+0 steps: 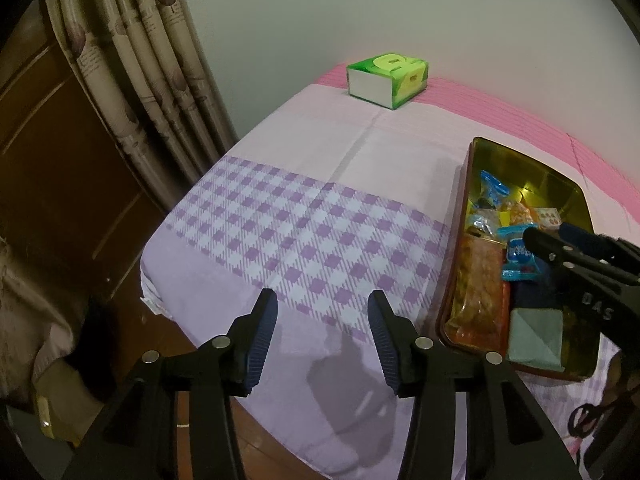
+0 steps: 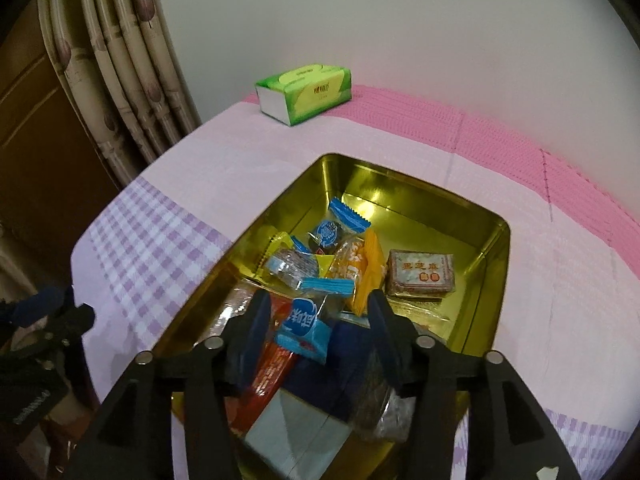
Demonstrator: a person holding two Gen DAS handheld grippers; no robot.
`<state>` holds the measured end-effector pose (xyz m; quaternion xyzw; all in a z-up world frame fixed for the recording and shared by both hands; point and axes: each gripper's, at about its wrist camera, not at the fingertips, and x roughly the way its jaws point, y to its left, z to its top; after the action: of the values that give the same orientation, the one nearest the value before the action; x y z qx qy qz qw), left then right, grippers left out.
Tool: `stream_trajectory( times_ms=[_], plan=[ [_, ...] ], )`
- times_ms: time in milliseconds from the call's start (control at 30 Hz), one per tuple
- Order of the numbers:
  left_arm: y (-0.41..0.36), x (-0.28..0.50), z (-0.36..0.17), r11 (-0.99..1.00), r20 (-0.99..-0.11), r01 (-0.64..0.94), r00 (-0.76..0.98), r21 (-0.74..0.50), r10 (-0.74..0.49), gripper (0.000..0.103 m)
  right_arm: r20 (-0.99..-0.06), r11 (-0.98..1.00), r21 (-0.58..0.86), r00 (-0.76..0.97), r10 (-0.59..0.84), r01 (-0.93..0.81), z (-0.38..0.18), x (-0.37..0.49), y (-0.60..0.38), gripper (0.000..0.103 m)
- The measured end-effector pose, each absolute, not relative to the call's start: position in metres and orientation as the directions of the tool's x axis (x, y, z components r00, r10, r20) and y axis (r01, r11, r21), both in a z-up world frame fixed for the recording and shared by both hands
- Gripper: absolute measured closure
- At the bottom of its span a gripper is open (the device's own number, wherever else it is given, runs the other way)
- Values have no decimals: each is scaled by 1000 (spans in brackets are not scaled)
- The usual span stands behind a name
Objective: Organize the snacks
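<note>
A gold tin (image 2: 505,240) lies on the cloth-covered table and holds several wrapped snacks: blue packets, an orange packet (image 2: 366,268), a brown square box (image 2: 420,272) and a red wrapper (image 2: 276,364). My right gripper (image 2: 319,304) hangs over the tin's near end, open. A blue-and-white packet (image 2: 304,328) lies between its fingers, and the pads do not press on it. In the left wrist view the tin (image 1: 466,200) is at the right, with the right gripper (image 1: 560,240) above it. My left gripper (image 1: 322,304) stands open and empty over the purple checked cloth (image 1: 280,240).
A green tissue box (image 1: 386,78) (image 2: 304,94) sits at the table's far edge against the wall. A patterned curtain (image 1: 152,60) and a brown wooden panel (image 1: 60,160) stand to the left, beyond the table's left edge. A pink mat (image 2: 520,148) covers the far side.
</note>
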<state>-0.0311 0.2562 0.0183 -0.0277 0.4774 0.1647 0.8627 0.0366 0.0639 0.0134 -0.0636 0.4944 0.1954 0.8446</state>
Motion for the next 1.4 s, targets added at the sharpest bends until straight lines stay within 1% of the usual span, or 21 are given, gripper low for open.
stream_trajectory(
  times_ms=[33,100,133,200,300,500,667,800,1000,1400],
  plan=[
    [256,-32,18,945,-834,-308,489,111,257,55,-857,917,91,438,271,-389,17,34,62,48],
    [255,-33,18,947,-835,-302,489,109,253,55,-851,919,98,446,276,-382,25,28,58,40],
    [254,-34,19,948,-835,-299,490,108,249,55,-850,921,97,450,274,-378,29,24,55,37],
    [251,-35,20,952,-836,-288,493,106,242,55,-848,926,85,462,260,-367,36,16,49,28],
    [245,-36,20,958,-837,-263,496,112,233,55,-851,937,67,471,232,-342,46,4,38,22],
    [231,-37,20,971,-839,-211,504,109,204,54,-863,956,88,458,214,-281,50,-17,12,12],
    [216,-37,18,980,-843,-161,505,118,184,54,-885,969,71,434,171,-237,40,-33,-5,8],
    [205,-38,16,985,-846,-128,505,119,168,54,-896,972,72,413,161,-223,34,-38,-8,8],
    [189,-40,15,988,-848,-81,508,130,153,54,-897,966,62,410,164,-252,32,-43,0,8],
    [185,-42,12,988,-851,-82,502,132,155,54,-904,964,56,397,158,-259,28,-45,4,8]
  ],
)
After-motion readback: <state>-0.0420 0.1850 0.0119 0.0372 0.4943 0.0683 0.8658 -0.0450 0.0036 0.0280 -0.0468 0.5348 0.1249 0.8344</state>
